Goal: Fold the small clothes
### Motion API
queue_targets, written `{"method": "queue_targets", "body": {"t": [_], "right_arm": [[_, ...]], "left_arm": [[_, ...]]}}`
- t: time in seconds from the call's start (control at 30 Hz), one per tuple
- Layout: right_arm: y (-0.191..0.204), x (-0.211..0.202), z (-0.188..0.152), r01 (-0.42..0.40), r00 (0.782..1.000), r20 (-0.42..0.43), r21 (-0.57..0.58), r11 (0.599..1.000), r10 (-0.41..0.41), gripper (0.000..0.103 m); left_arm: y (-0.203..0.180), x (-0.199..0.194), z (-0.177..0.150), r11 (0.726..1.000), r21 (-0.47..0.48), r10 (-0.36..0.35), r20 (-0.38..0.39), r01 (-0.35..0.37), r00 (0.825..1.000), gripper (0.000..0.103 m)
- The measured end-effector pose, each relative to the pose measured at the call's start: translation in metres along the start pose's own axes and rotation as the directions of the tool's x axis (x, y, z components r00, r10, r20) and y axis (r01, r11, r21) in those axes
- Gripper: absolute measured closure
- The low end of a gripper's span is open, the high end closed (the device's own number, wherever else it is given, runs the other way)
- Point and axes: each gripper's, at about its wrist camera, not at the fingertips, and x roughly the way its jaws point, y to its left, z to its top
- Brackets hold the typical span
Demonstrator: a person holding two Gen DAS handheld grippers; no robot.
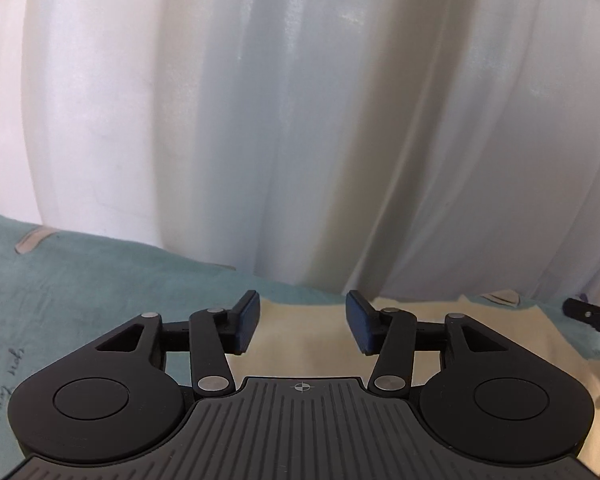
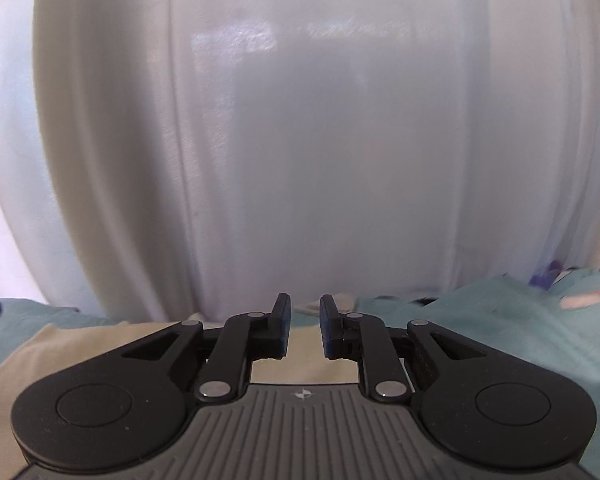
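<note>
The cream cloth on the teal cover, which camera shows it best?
The left wrist view: the cream cloth spreads between and beyond the fingers of the open left hand-held gripper, out to its right edge. The right wrist view shows only its left part, mostly hidden behind the gripper body.

A white curtain point(image 1: 300, 120) is hanging in soft folds straight ahead of my tongs, filling the view beyond them. A teal cloth point(image 1: 80, 300) is lying spread beneath and to both sides of my tongs, reaching back to the curtain's foot, with faint handwriting-like marks point(image 1: 8, 376) showing off to the left.
</note>
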Motion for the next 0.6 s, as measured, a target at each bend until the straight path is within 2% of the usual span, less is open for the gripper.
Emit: {"method": "queue_targets", "body": {"t": [0.07, 0.17, 0.23, 0.3, 0.33, 0.37, 0.43, 0.5, 0.53, 0.57, 0.6], "right_arm": [[0.024, 0.016, -0.015, -0.099, 0.993, -0.07, -0.036, 0.994, 0.096, 0.087], [0.056, 0.035, -0.03, -0.214, 0.971, -0.129, -0.109, 0.971, 0.199, 0.087], [0.063, 0.046, -0.036, -0.185, 0.977, -0.139, -0.173, 0.967, 0.162, 0.086], [0.051, 0.051, -0.031, -0.173, 0.979, -0.133, -0.135, 0.976, 0.155, 0.086], [0.042, 0.051, -0.027, -0.15, 0.983, -0.125, -0.119, 0.981, 0.135, 0.086], [0.031, 0.051, -0.023, -0.095, 0.991, -0.108, -0.13, 0.987, 0.081, 0.086], [0.001, 0.049, -0.016, 0.046, 0.995, -0.081, -0.134, 0.99, -0.057, 0.082], [-0.034, 0.043, -0.012, 0.026, 0.998, -0.066, 0.016, 1.0, -0.025, 0.083], [-0.049, 0.042, -0.011, 0.057, 0.997, -0.052, 0.077, 0.995, -0.053, 0.083], [-0.054, 0.04, -0.012, 0.117, 0.992, -0.05, 0.083, 0.99, -0.113, 0.081], [-0.06, 0.038, -0.013, 0.122, 0.992, -0.044, 0.117, 0.986, -0.117, 0.08]], "left_arm": [[-0.012, 0.019, -0.012, 0.999, 0.034, 0.021, -0.043, -0.02, 0.999, 0.05], [-0.021, 0.041, -0.023, 0.996, 0.067, 0.064, -0.043, -0.061, 0.997, 0.049], [-0.02, 0.05, -0.027, 0.993, 0.081, 0.093, -0.038, -0.09, 0.995, 0.048], [-0.015, 0.054, -0.028, 0.992, 0.079, 0.097, -0.049, -0.093, 0.994, 0.044], [-0.012, 0.054, -0.029, 0.993, 0.076, 0.093, -0.051, -0.089, 0.994, 0.039], [-0.009, 0.054, -0.03, 0.993, 0.074, 0.091, -0.05, -0.087, 0.995, 0.034], [-0.001, 0.058, -0.032, 0.996, 0.047, 0.079, -0.059, -0.076, 0.995, 0.032], [0.008, 0.059, -0.032, 0.999, -0.008, 0.052, -0.063, -0.052, 0.997, 0.031], [0.013, 0.057, -0.033, 0.998, -0.035, 0.042, -0.059, -0.044, 0.997, 0.031], [0.014, 0.057, -0.033, 0.998, -0.044, 0.037, -0.058, -0.04, 0.998, 0.03], [0.014, 0.057, -0.033, 0.998, -0.043, 0.036, -0.058, -0.038, 0.998, 0.029]]}}
